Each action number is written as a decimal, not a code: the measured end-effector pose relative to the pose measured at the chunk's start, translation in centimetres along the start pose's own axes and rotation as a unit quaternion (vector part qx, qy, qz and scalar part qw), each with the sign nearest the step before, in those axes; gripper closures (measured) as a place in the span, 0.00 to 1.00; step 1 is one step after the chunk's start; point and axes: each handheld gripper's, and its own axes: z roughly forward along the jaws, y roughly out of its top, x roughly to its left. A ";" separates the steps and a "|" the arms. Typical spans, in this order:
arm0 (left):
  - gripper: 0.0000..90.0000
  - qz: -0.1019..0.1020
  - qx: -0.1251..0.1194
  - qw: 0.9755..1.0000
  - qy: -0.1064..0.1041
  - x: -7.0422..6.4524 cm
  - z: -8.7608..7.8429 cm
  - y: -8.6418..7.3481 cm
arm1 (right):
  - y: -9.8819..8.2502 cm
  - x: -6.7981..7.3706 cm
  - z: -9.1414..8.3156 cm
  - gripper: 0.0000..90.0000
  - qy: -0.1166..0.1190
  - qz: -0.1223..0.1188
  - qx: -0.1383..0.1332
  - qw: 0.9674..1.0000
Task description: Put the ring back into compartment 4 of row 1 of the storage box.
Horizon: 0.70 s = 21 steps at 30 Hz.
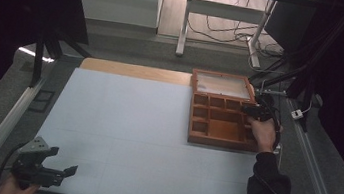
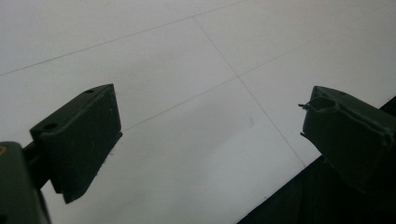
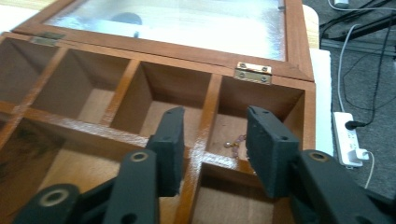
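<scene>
A wooden box (image 1: 216, 125) with several compartments stands at the right of the white mat (image 1: 144, 139), its glass lid (image 1: 223, 85) swung open toward the back. My right gripper (image 1: 254, 110) hovers over the box's far right corner. In the right gripper view its jaws (image 3: 214, 121) stand apart above a divider of the box (image 3: 93, 107), with nothing pressed between them. A small beaded trinket (image 3: 235, 142) lies on the floor of the far right compartment, just beyond the jaws. My left gripper (image 1: 65, 159) rests near the mat's front left corner, open (image 2: 210, 107) over bare mat.
A white power strip (image 3: 348, 137) with cables lies on the floor just right of the box. Metal rails run along both sides of the table. A bare wooden strip (image 1: 133, 70) shows behind the mat. The mat's front edge (image 2: 280, 186) is close under the left gripper.
</scene>
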 end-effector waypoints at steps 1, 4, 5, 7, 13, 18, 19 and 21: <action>0.05 0.000 0.000 1.000 0.000 0.0 0.0 0.0 | 0.0 0.1 -0.1 0.58 0.002 0.000 0.000 1.000; 0.05 0.000 0.000 1.000 0.000 0.0 0.0 0.0 | -0.1 0.3 -0.6 0.52 0.007 0.001 0.001 1.000; 0.05 -0.001 0.000 1.000 0.000 0.0 0.0 0.0 | -0.1 0.2 -0.8 0.51 0.011 0.003 0.001 1.000; 0.05 -0.001 0.000 1.000 0.000 0.0 0.0 0.0 | -0.3 0.2 -1.0 0.47 0.017 0.006 -0.002 1.000; 0.05 -0.001 0.001 1.000 0.001 0.0 0.0 0.0 | -0.9 0.5 -1.7 0.36 0.040 0.011 -0.005 0.999; 0.05 -0.002 0.001 1.000 0.001 0.0 0.0 0.0 | -1.3 1.2 -2.2 0.28 0.062 0.004 -0.005 0.998; 0.05 -0.001 0.001 1.000 0.001 0.0 0.0 0.0 | -1.4 1.3 -2.2 0.26 0.061 0.004 -0.008 0.998; 0.05 -0.001 0.000 1.000 0.001 0.0 0.0 0.0 | -1.7 1.8 -2.4 0.23 0.064 -0.005 -0.006 0.998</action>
